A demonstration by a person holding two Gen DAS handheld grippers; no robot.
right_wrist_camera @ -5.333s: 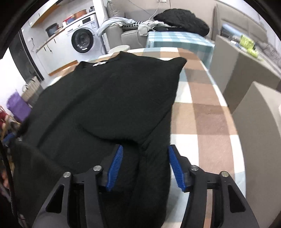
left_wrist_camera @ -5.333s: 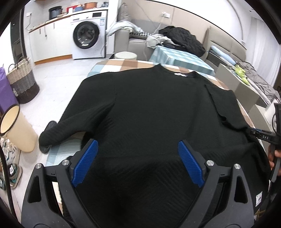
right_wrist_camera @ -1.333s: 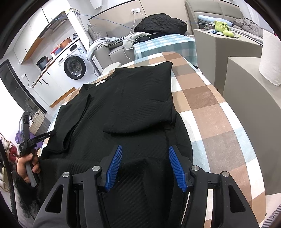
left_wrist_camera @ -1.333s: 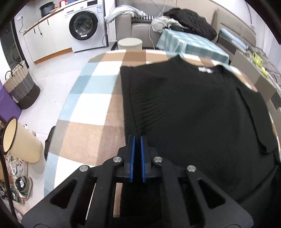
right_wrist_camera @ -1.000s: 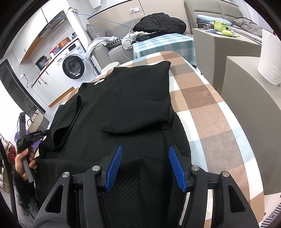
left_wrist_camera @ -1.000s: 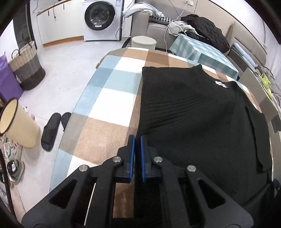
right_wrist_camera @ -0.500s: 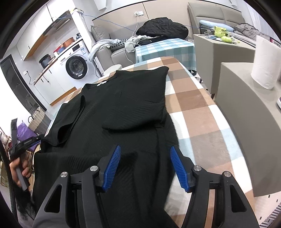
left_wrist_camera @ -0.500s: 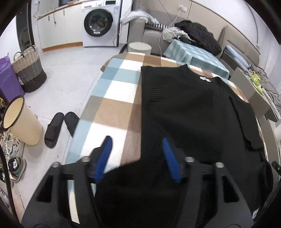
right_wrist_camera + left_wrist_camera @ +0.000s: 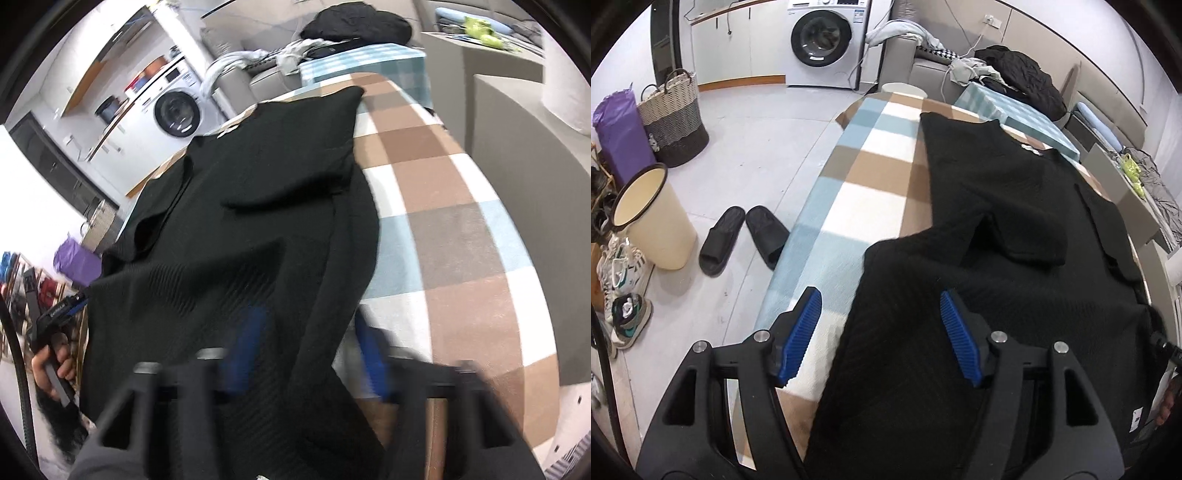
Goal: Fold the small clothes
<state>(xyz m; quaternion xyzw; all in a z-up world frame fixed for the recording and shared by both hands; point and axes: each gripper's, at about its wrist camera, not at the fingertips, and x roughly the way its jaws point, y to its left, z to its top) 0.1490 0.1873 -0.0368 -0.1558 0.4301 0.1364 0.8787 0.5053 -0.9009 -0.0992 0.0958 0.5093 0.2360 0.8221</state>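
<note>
A checked tablecloth (image 9: 871, 192) carries the black sweater (image 9: 1015, 221), both sleeves folded in. Left wrist: my left gripper (image 9: 881, 334) stands released over the hem. Right wrist: my right gripper (image 9: 306, 354) is blurred, jaws closing with sweater hem between them.

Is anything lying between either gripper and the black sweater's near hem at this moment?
Nothing visible does. The black sweater already lies between the open left gripper pads, and its hem runs between the right gripper, whose jaws are closing. Only the checked tablecloth surrounds it.
</note>
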